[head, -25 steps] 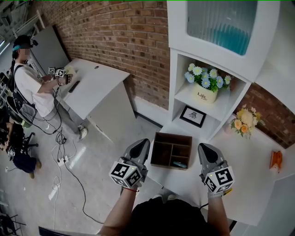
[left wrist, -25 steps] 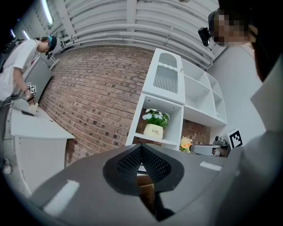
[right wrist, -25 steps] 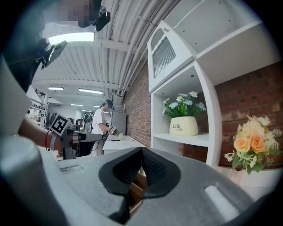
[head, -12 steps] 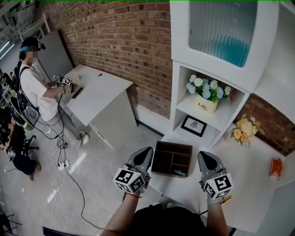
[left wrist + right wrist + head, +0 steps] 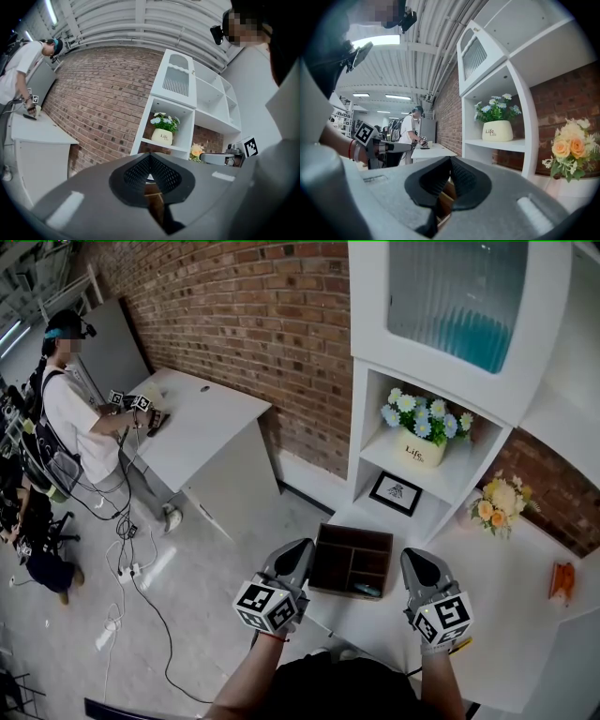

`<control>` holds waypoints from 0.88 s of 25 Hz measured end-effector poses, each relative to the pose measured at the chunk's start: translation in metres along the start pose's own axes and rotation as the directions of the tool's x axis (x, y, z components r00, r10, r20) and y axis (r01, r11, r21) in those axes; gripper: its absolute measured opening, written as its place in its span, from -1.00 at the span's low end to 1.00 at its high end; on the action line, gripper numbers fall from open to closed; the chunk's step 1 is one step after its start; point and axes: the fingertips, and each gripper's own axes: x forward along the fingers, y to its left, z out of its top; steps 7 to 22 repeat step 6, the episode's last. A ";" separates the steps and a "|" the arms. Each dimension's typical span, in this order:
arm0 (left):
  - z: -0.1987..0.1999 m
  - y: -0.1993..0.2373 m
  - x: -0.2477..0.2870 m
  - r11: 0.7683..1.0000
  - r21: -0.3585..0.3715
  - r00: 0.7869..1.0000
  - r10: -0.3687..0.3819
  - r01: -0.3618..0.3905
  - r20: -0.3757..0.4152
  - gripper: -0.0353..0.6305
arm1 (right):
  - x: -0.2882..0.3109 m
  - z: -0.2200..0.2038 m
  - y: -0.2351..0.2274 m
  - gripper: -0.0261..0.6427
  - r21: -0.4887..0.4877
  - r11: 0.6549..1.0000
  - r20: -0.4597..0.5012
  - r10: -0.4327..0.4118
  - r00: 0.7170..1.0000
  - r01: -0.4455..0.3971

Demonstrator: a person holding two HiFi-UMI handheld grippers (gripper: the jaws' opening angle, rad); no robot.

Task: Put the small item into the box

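- Little is changed since a second ago: both grippers are kept at the same spots by the box, and only the head view is shifted slightly.
- At far left, a person (image 5: 70, 418) in a white shirt is seen bent over a white desk (image 5: 202, 423), well apart from the work area.
- The left gripper (image 5: 300, 547) is held just beside the left edge of the box (image 5: 330, 563), tip pointed away from the body.
- Its jaws are seen pressed together at the tip in the left gripper view (image 5: 149, 157); nothing is gripped, and only a strip of brown wood is seen below the tip.
- The box is an open brown wooden one with dividers, set on the white counter (image 5: 506, 587) in front of the shelf unit.
- The small item (image 5: 367, 590), dark bluish, is seen lying inside the box, in the near right compartment; its exact shape is too small to be made out.
- The right gripper (image 5: 412, 557) is held just beside the right edge of the box.
- Its jaws are likewise closed tip to tip with nothing between them, as shown in the right gripper view (image 5: 450, 161).
- A framed picture (image 5: 394, 493) is seen on the lower shelf, behind the box.
- A white flower pot (image 5: 418, 448) with blue and white flowers is seen on the shelf above.
- Peach flowers (image 5: 494, 502) are placed to the right on the counter.
- An orange object (image 5: 562, 582) is seen at the far right edge.
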 end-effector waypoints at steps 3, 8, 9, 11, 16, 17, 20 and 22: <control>0.001 0.001 0.001 1.000 -0.002 1.000 -0.001 0.001 0.001 -0.88 | 0.001 0.000 0.001 -0.91 -0.003 1.000 0.000 0.002 1.000 -0.002; 0.002 0.003 0.002 1.000 -0.002 1.000 -0.004 0.004 0.003 -0.88 | 0.003 0.000 0.001 -0.91 -0.006 1.000 -0.002 0.003 1.000 -0.003; 0.002 0.003 0.002 1.000 -0.002 1.000 -0.004 0.004 0.003 -0.88 | 0.003 0.000 0.001 -0.91 -0.006 1.000 -0.002 0.003 1.000 -0.003; 0.002 0.003 0.002 1.000 -0.002 1.000 -0.004 0.004 0.003 -0.88 | 0.003 0.000 0.001 -0.91 -0.006 1.000 -0.002 0.003 1.000 -0.003; 0.002 0.003 0.002 1.000 -0.002 1.000 -0.004 0.004 0.003 -0.88 | 0.003 0.000 0.001 -0.91 -0.006 1.000 -0.002 0.003 1.000 -0.003; 0.002 0.003 0.002 1.000 -0.002 1.000 -0.004 0.004 0.003 -0.88 | 0.003 0.000 0.001 -0.91 -0.006 1.000 -0.002 0.003 1.000 -0.003; 0.002 0.003 0.002 1.000 -0.002 1.000 -0.004 0.004 0.003 -0.88 | 0.003 0.000 0.001 -0.91 -0.006 1.000 -0.002 0.003 1.000 -0.003; 0.002 0.003 0.002 1.000 -0.002 1.000 -0.004 0.004 0.003 -0.88 | 0.003 0.000 0.001 -0.91 -0.006 1.000 -0.002 0.003 1.000 -0.003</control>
